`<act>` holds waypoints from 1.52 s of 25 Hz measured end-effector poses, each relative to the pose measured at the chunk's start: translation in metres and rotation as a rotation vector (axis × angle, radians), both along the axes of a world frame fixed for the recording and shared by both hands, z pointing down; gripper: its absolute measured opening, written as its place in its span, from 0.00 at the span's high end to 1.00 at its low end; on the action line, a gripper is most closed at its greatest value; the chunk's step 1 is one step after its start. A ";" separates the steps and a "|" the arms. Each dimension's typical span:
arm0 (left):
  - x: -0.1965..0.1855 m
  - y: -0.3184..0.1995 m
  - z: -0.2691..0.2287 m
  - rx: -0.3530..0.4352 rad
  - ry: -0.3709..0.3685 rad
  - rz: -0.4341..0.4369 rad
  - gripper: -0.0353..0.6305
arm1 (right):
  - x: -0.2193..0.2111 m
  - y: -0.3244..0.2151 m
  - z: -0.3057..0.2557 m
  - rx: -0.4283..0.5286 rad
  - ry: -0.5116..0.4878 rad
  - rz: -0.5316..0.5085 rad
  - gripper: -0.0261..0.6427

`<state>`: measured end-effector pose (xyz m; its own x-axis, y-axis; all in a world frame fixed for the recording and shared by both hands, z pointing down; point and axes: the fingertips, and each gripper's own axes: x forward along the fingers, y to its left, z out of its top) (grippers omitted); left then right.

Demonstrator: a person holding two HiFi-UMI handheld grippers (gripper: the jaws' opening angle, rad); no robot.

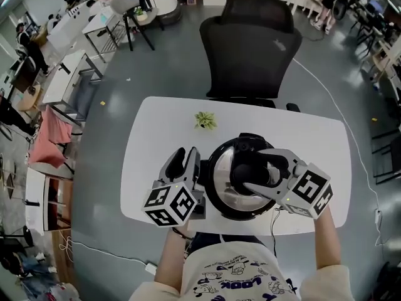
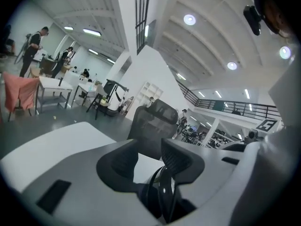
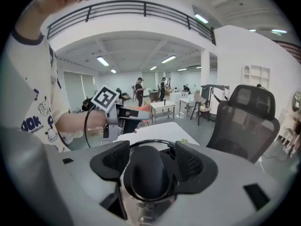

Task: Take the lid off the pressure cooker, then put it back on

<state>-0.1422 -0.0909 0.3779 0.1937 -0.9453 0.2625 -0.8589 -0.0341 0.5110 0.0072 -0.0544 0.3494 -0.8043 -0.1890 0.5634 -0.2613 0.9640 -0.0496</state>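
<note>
1. The pressure cooker (image 1: 220, 211) sat on the white table (image 1: 156, 143), close to the near edge, right in front of the person.
2. The lid (image 1: 220, 182) was on the pot, sitting level, with its black knob (image 1: 249, 168) on top.
3. The right gripper (image 1: 252, 169) came in from the right over the lid. Its jaws were spread wide with the knob between them, one pad hard by each side, and no squeeze on the knob showed.
4. The right gripper view said the same: the rounded knob filled the gap, with shiny lid metal below it.
5. The left gripper (image 1: 186, 154) was at the cooker's left flank, just beside the rim and pointing away from the person.
6. Its jaws were apart and gripped nothing. Table and chair showed through the gap, and a dark glossy curve sat low between the pads. Which part of the cooker that was, I could not tell.
7. Across the table stood a black mesh office chair (image 1: 250, 42), and a small green plant (image 1: 205, 120) sat on the tabletop beyond the cooker.
</note>
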 end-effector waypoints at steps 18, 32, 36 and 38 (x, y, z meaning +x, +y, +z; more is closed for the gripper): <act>0.044 0.001 -0.112 0.276 -0.268 0.026 0.92 | 0.079 -0.047 -0.097 0.412 -0.359 0.722 0.94; 0.060 0.010 -0.130 0.314 -0.309 0.041 0.92 | 0.104 -0.044 -0.109 0.391 -0.438 0.896 0.95; 0.060 0.013 -0.127 0.313 -0.314 0.036 0.93 | 0.104 -0.042 -0.106 0.389 -0.434 0.890 0.95; 0.059 0.014 -0.127 0.315 -0.313 0.031 0.93 | 0.104 -0.042 -0.105 0.389 -0.430 0.887 0.95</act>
<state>-0.0830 -0.0771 0.2512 0.1803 -0.9835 0.0132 -0.9668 -0.1747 0.1867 0.1108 -0.0963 0.2446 -0.4070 -0.9126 0.0387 -0.9133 0.4059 -0.0338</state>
